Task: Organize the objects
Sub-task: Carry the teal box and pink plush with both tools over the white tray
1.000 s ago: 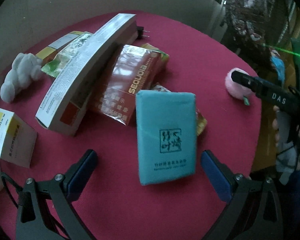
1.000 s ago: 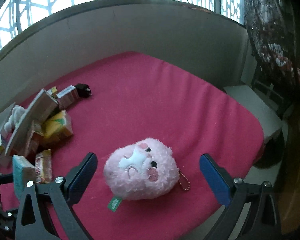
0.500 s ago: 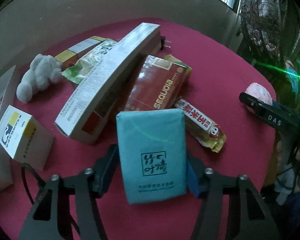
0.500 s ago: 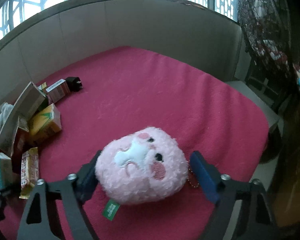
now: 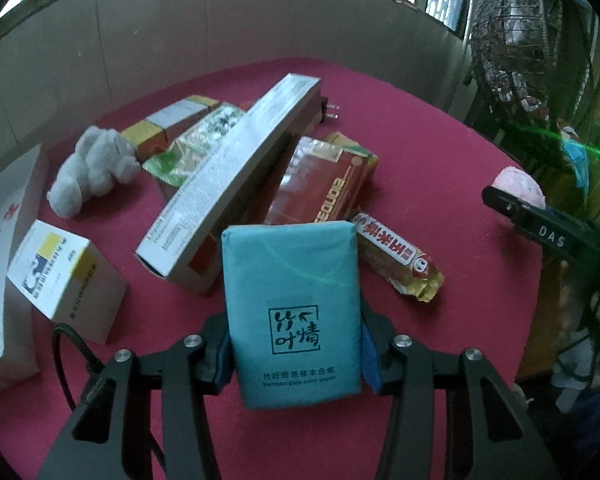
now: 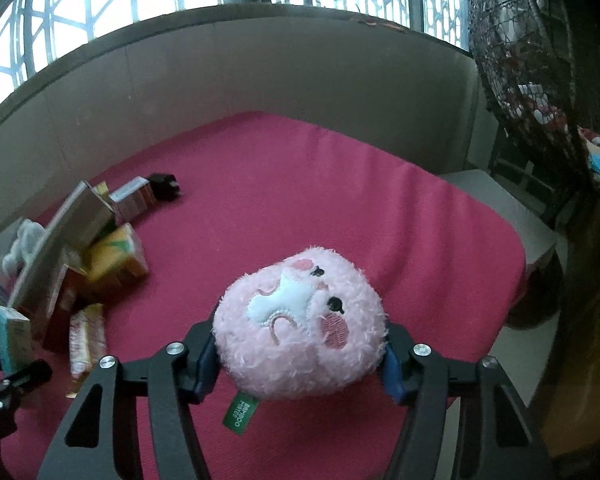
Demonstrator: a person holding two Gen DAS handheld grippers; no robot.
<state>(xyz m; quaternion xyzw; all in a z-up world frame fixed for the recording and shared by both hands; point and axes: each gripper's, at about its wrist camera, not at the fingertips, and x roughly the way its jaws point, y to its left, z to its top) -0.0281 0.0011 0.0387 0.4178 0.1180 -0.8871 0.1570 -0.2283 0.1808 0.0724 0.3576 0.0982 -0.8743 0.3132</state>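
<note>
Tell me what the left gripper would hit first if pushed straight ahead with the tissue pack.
Probably the long grey box, just beyond the teal tissue pack held in the left gripper; depth is uncertain.

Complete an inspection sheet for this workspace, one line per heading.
Surface: red cloth table.
Job's things: teal tissue pack; pink plush.
Clutter: long grey box, red carton, snack bar, white plush, white-yellow box.
Grippers: left gripper shut on the pack; right gripper shut on the plush.
Cables: black cable.
Surroundings: latticed windows, wicker basket.
</note>
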